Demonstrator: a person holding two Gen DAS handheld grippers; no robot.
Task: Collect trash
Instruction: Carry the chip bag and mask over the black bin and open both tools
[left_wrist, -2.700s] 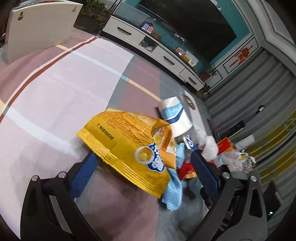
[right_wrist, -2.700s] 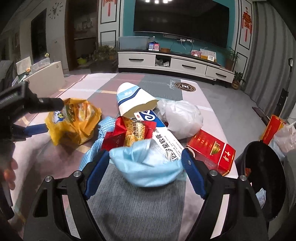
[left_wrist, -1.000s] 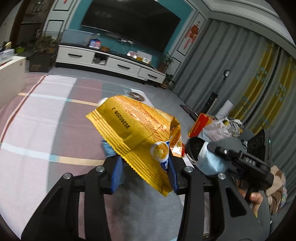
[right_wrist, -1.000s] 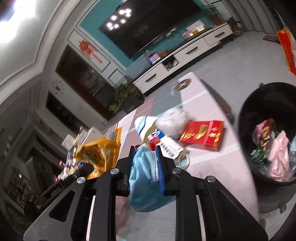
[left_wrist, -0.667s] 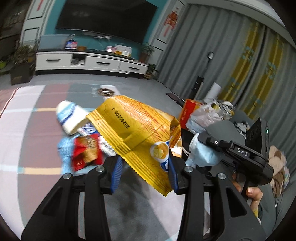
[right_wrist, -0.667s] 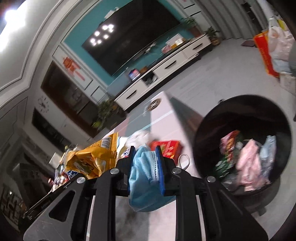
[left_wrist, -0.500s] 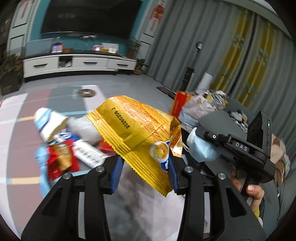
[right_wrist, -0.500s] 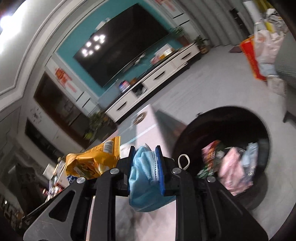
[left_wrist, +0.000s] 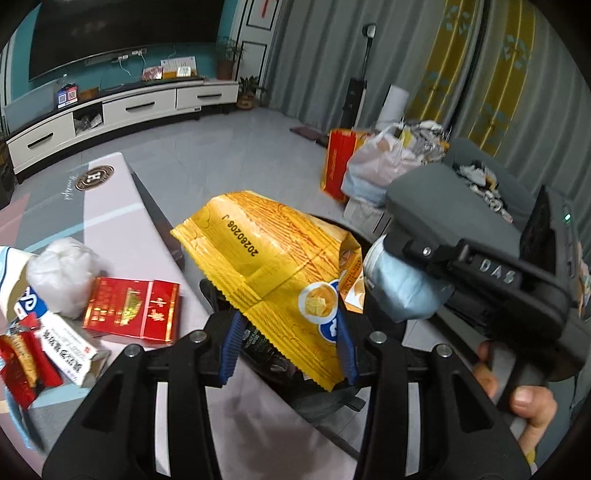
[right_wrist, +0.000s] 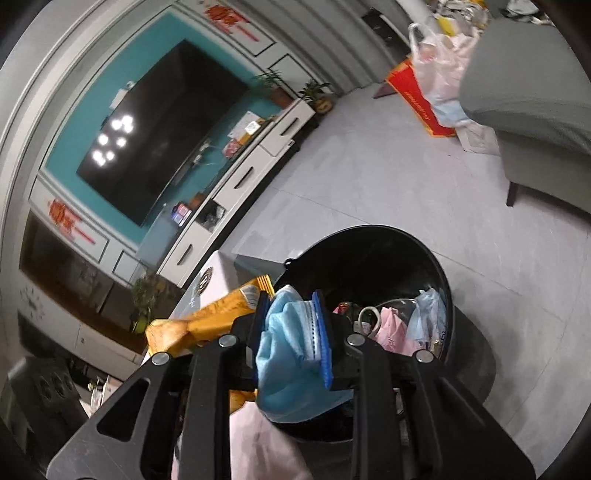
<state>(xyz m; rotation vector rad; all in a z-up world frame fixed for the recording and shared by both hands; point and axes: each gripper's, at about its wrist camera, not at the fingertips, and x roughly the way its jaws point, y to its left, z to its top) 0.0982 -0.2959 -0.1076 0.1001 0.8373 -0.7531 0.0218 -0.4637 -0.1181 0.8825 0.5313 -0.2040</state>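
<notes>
Two grippers each carry one piece of trash. The left gripper (left_wrist: 288, 345) has its fingers clamped on one yellow snack bag (left_wrist: 273, 269), held past the desk (left_wrist: 110, 218) edge above the bin. The right gripper (right_wrist: 295, 339) pinches one blue face mask (right_wrist: 291, 365), its fingers opening slightly, over the rim of the single black trash bin (right_wrist: 373, 251). One red carton (left_wrist: 133, 308) lies near the desk edge; open floor surrounds the bin.
</notes>
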